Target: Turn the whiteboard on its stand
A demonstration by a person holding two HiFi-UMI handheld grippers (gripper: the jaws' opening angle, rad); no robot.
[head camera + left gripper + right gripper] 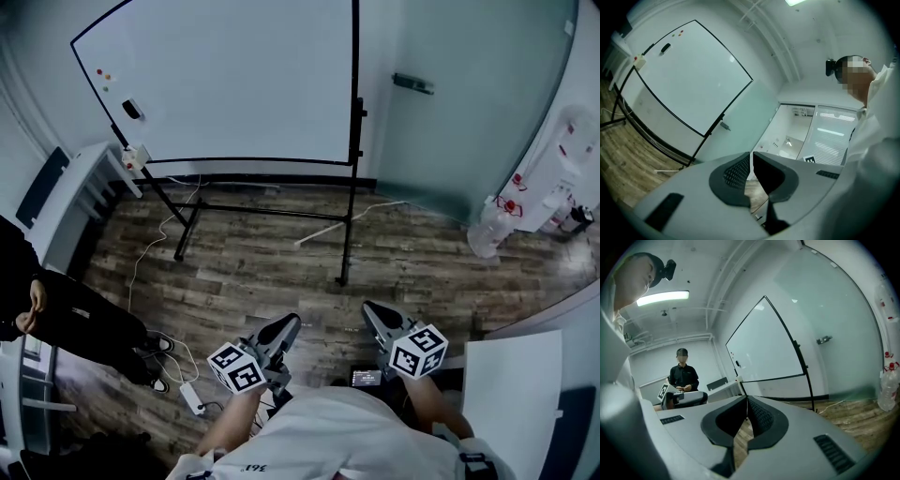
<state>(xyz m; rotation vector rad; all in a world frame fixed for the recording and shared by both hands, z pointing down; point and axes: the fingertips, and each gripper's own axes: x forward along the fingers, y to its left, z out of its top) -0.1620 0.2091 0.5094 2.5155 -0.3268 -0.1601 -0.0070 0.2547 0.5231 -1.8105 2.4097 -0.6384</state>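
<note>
The whiteboard (225,75) is found at 12 o'clock in the head view. It is mounted on its black stand (349,216) on the wooden floor (262,272), with its face presented toward the camera. The left tool (289,322) and the right tool (368,307) are held low near 6 o'clock, well apart from the board. In the left gripper view the jaws are seen brought together with nothing between them, and the same is recorded of the right tool in its own view. No contact with board or stand is observed, so the task is judged not begun. The approach, a hold on the board's edge and the turn itself are all left to be done.

No writing is noted on the board. Only small coloured magnets (104,77) and a dark eraser (131,110) are seen toward its 10 o'clock corner. Print on the wearer's shirt (356,431) at 6 o'clock is too small to be read. No brand is made out.
</note>
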